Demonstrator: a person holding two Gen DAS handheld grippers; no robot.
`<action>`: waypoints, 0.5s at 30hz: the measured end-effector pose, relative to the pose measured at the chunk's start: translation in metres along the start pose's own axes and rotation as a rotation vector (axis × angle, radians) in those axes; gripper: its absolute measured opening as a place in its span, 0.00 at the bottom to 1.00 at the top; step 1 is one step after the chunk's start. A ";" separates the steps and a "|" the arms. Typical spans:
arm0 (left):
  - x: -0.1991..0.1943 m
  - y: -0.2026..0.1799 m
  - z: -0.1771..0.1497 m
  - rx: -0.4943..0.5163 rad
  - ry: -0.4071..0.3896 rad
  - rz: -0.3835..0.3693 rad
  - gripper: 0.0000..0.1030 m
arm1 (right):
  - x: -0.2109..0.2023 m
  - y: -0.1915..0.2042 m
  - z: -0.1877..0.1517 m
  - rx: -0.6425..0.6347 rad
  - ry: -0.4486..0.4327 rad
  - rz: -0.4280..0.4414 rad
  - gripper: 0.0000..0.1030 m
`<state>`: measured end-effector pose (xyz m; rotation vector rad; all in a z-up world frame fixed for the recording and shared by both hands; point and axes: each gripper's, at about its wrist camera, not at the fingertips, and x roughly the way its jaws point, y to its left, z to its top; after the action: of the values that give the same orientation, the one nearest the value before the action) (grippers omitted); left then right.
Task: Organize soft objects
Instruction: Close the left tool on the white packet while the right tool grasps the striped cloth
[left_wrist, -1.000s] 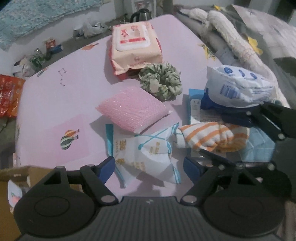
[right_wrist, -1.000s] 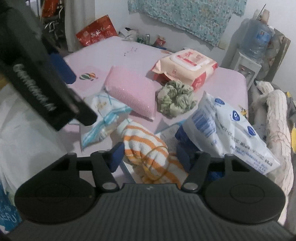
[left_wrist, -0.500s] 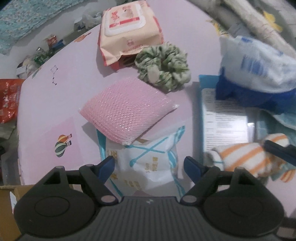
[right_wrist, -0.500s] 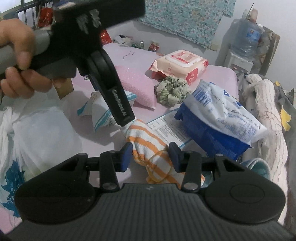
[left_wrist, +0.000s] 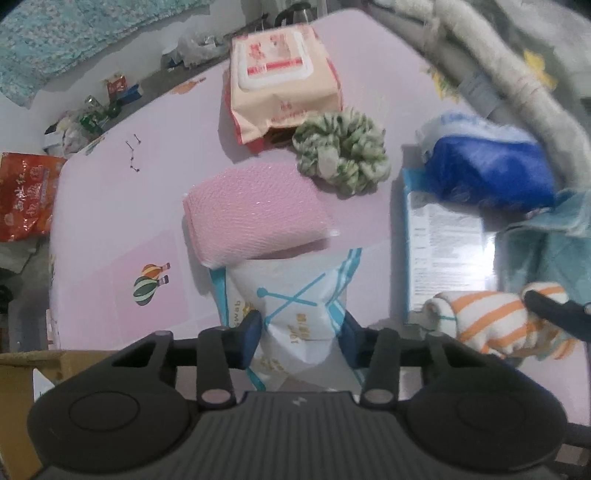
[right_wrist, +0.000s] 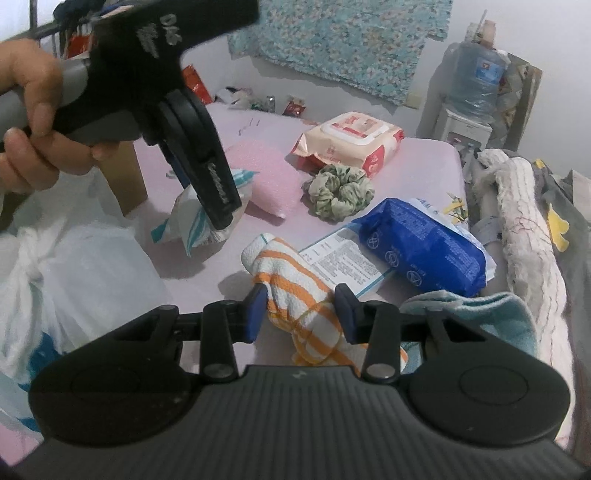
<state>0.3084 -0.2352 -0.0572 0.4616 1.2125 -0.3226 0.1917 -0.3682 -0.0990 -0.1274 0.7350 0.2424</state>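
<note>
Left gripper (left_wrist: 301, 332) is closing, pads pinching the swab pack (left_wrist: 295, 306). Right gripper (right_wrist: 300, 310) is closing on the striped towel (right_wrist: 295, 288).

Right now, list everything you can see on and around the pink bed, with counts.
cotton swab packet: 1, white and blue, near edge, between left jaws
striped cloth: 1, orange and white, between right jaws
pink sponge: 1, middle
scrunchie: 1, green and white, beside wipes
wet wipes pack: 1, peach, far end
blue pack: 1, on leaflet
leaflet: 1, white, flat
teal towel: 1, right edge
left gripper: closing
right gripper: closing
hand: 1, holding left gripper
</note>
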 end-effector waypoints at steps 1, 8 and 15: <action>-0.007 0.001 -0.001 -0.002 -0.015 -0.013 0.42 | -0.005 0.000 0.001 0.016 -0.010 0.001 0.38; -0.054 0.011 -0.018 -0.050 -0.101 -0.070 0.41 | -0.039 0.000 0.005 0.102 -0.089 -0.004 0.38; -0.122 0.026 -0.039 -0.114 -0.238 -0.150 0.41 | -0.090 0.003 0.014 0.180 -0.190 -0.004 0.38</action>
<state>0.2494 -0.1934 0.0517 0.2266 1.0287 -0.4222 0.1353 -0.3781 -0.0276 0.0644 0.5641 0.1803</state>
